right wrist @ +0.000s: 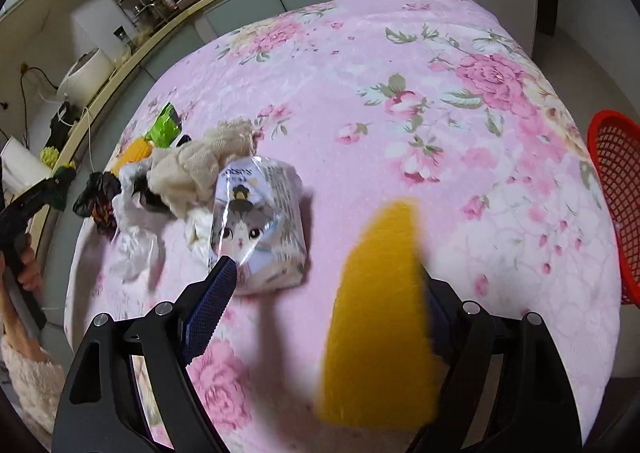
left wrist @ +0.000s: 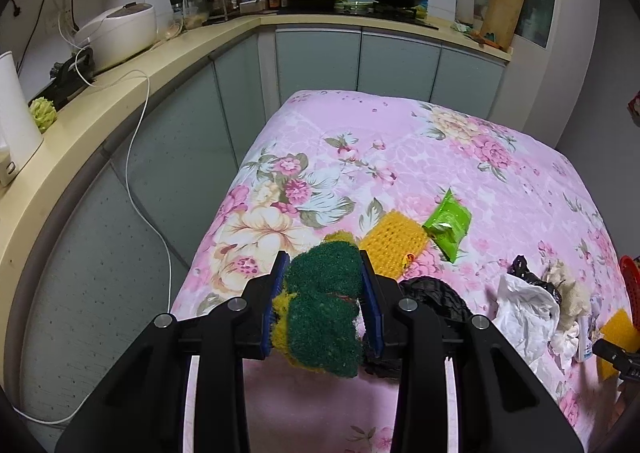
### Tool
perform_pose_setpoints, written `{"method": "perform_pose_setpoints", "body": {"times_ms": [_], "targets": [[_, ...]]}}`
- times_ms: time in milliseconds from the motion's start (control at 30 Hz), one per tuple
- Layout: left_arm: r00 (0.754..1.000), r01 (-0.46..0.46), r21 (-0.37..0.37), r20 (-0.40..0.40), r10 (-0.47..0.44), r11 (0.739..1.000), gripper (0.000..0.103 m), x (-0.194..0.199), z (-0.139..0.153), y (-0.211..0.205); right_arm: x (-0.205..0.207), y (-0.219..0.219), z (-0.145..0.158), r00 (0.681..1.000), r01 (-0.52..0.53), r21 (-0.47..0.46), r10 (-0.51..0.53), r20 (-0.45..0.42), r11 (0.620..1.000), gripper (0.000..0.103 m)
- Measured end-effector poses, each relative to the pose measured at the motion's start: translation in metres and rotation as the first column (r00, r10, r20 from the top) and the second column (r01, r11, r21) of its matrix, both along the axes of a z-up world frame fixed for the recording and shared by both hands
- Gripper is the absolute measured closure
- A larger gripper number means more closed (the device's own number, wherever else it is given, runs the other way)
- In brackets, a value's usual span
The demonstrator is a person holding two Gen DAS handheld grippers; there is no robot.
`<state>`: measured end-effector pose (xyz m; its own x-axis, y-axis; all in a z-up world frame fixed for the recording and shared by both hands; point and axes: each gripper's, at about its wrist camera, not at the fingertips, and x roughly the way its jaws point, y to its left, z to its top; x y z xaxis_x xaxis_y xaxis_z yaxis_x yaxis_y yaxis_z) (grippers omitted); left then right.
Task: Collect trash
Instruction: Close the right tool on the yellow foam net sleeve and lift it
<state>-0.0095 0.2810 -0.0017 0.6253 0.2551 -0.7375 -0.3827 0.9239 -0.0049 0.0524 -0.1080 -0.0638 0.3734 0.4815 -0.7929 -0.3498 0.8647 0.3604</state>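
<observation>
A red basket [right wrist: 614, 189] stands at the right edge of the floral cloth [right wrist: 400, 65]; only part of its mesh wall shows, and what lies inside cannot be told. The left gripper [left wrist: 325, 281] is clamped on a green scourer [left wrist: 324, 317] with yellow sponge backing, both blue pads pressed against its sides, held above the cloth. The right gripper [right wrist: 332, 289] stands wide apart: a blurred yellow sponge [right wrist: 380, 317] lies against its right finger, while the left finger is well clear of it and its tip sits just at the near edge of a tissue pack [right wrist: 260, 237] printed with a cat. Whether that sponge is gripped cannot be told. The rest of the trash lies on the cloth in a loose heap: a beige rag [right wrist: 196, 169], white crumpled paper [left wrist: 524, 313], a black bag [left wrist: 436, 293], a second yellow sponge [left wrist: 394, 249] and a green wrapper [left wrist: 448, 223]. Only the left view shows the kitchen counter [left wrist: 120, 93] plainly, with a rice cooker [left wrist: 120, 31] and a kettle [left wrist: 16, 117]. Only the right view shows the pack's face and a hand [right wrist: 30, 261] in a fleecy sleeve on the left gripper's handle.
</observation>
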Motion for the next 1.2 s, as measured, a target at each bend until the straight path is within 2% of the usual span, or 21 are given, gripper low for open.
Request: {"method": "perform_pose_setpoints", "body": {"times_ms": [300, 533, 700, 800, 867, 1000, 1067, 1200], "targets": [[1.000, 0.016, -0.002, 0.020, -0.015, 1.000, 0.071, 0.004, 0.007, -0.010, -0.020, -0.024, -0.001, 0.999, 0.015, -0.071, -0.012, 0.043, 0.997, 0.023], [0.999, 0.048, 0.006, 0.021, -0.048, 0.999, 0.071, 0.006, 0.009, -0.027, -0.027, -0.032, 0.005, 0.988, 0.065, -0.182, -0.037, 0.151, 0.981, 0.023], [0.997, 0.070, 0.007, 0.018, -0.070, 0.998, 0.071, 0.010, 0.010, -0.039, -0.040, -0.025, 0.007, 0.981, 0.007, -0.199, 0.032, 0.193, 0.980, 0.024], [0.996, 0.087, 0.006, 0.018, -0.087, 0.996, 0.071, 0.012, 0.010, -0.047, -0.043, -0.016, 0.000, 0.979, -0.025, -0.243, 0.072, 0.189, 0.970, 0.046], [0.995, 0.099, 0.012, 0.018, -0.099, 0.995, 0.071, 0.014, 0.011, -0.053, -0.039, -0.019, -0.005, 0.984, -0.019, -0.233, 0.059, 0.167, 0.972, 0.052], [0.992, 0.122, 0.016, 0.016, -0.123, 0.992, 0.071, 0.017, 0.010, -0.063, -0.035, -0.029, -0.005, 0.987, 0.009, -0.208, 0.025, 0.159, 0.978, 0.070], [0.992, 0.129, 0.012, 0.014, -0.129, 0.992, 0.071, 0.020, 0.009, -0.066, -0.032, -0.035, -0.005, 0.989, 0.019, -0.181, 0.007, 0.147, 0.983, 0.075], [0.989, 0.149, 0.003, 0.009, -0.149, 0.989, 0.071, 0.026, 0.006, -0.075, -0.023, -0.044, -0.002, 0.992, 0.044, -0.122, -0.028, 0.126, 0.992, 0.076]]}}
